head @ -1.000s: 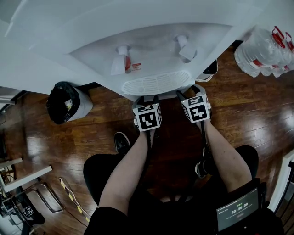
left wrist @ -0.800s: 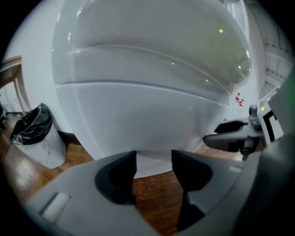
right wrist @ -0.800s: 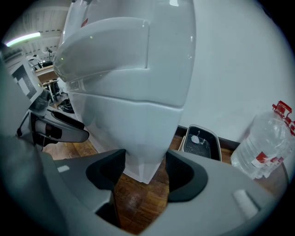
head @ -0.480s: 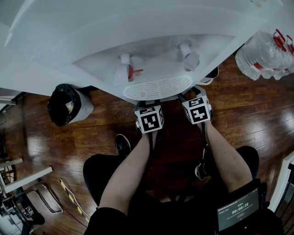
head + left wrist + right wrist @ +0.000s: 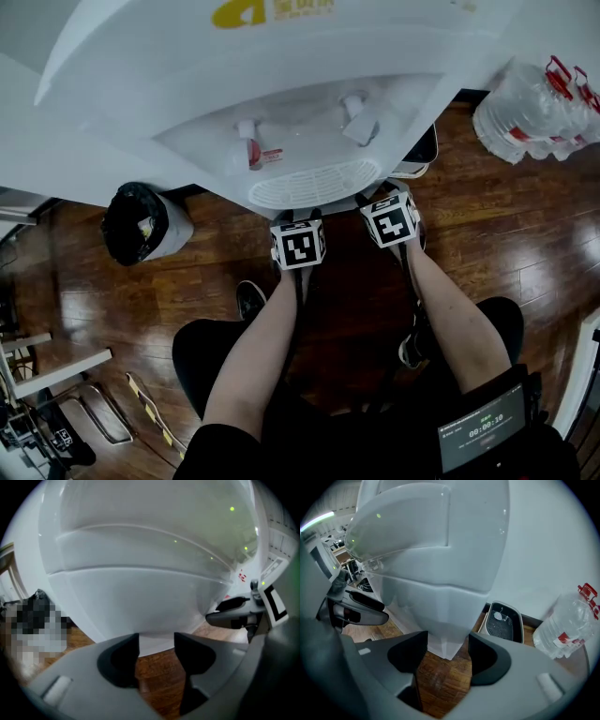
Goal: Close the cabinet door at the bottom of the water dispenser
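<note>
Tongs both released and empty, left tongs (image 5: 156,641) and right tongs (image 5: 446,641) just before water dispenser (image 5: 309,112) base, where cabinet door (image 5: 140,604) shows no gap, likely shut or nearly.

Office or break corner, probably: white water dispenser (image 5: 281,84), spare water jugs (image 5: 530,108), lined bin (image 5: 141,225), wood-plank floor (image 5: 506,234).

Glossy dark wooden floor (image 5: 131,300); bin (image 5: 141,225) with black liner left of the left hand-held gripper (image 5: 156,644); clear water bottles (image 5: 530,108) right of the right hand-held gripper (image 5: 446,644), beside a white wall (image 5: 543,550).
</note>
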The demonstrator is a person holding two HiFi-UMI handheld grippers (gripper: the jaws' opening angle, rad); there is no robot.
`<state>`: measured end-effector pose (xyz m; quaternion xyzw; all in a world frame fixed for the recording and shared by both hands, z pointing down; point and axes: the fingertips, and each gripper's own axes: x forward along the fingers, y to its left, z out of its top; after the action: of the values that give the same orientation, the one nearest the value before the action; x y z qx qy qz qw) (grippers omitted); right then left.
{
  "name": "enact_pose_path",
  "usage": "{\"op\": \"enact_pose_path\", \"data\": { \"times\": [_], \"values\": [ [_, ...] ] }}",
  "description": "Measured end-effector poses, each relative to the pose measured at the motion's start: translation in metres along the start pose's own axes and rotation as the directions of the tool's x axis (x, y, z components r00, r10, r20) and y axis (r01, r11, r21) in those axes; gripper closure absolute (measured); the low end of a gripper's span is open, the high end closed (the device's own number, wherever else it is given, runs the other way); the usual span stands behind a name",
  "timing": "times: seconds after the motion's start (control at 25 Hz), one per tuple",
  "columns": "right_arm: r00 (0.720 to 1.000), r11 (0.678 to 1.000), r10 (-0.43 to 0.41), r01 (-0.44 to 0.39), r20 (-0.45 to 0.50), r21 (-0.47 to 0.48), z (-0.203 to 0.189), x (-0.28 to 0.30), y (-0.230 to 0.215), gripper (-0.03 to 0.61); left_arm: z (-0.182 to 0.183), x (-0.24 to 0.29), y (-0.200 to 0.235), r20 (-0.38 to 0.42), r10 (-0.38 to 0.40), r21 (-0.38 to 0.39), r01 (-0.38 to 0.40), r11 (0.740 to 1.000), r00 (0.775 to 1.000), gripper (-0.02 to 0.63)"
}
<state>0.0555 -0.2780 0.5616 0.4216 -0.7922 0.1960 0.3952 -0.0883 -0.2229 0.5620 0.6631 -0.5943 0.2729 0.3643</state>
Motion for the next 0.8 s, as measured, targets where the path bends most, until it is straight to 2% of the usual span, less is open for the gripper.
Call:
{"op": "enact_pose_path", "data": {
  "times": [0.08, 0.16, 0.24, 0.48, 0.68, 0.8],
  "values": [
    [1.0, 1.0, -0.011, 0.011, 0.003, 0.027, -0.002, -0.007, -0.002, 0.331, 0.001, -0.006, -0.008, 0.005, -0.031, -0.001, 0.031, 1.0, 1.0, 0.397],
    [1.0, 0.999, -0.019, 0.019, 0.016, 0.027, -0.002, -0.015, -0.003, 0.337, 0.003, -0.011, -0.017, 0.021, -0.055, 0.014, 0.055, 0.998, 0.998, 0.402],
    [0.999, 1.0, -0.022, 0.021, 0.034, 0.012, -0.002, -0.024, -0.001, 0.393, 0.003, -0.016, -0.026, 0.035, -0.078, 0.044, 0.076, 0.996, 0.996, 0.408],
    [0.996, 0.997, 0.015, -0.022, 0.088, 0.074, -0.013, -0.052, 0.012, 0.443, 0.011, -0.039, -0.053, 0.112, -0.138, 0.042, 0.134, 0.99, 0.984, 0.431],
    [0.988, 0.997, 0.045, -0.054, 0.147, 0.057, -0.012, -0.086, 0.037, 0.464, 0.011, -0.082, -0.069, 0.186, -0.163, 0.075, 0.152, 0.986, 0.969, 0.466],
    [0.979, 0.995, 0.063, -0.078, 0.196, 0.068, -0.007, -0.112, 0.051, 0.471, 0.01, -0.116, -0.082, 0.227, -0.209, 0.088, 0.193, 0.977, 0.951, 0.477]
  ]
}}
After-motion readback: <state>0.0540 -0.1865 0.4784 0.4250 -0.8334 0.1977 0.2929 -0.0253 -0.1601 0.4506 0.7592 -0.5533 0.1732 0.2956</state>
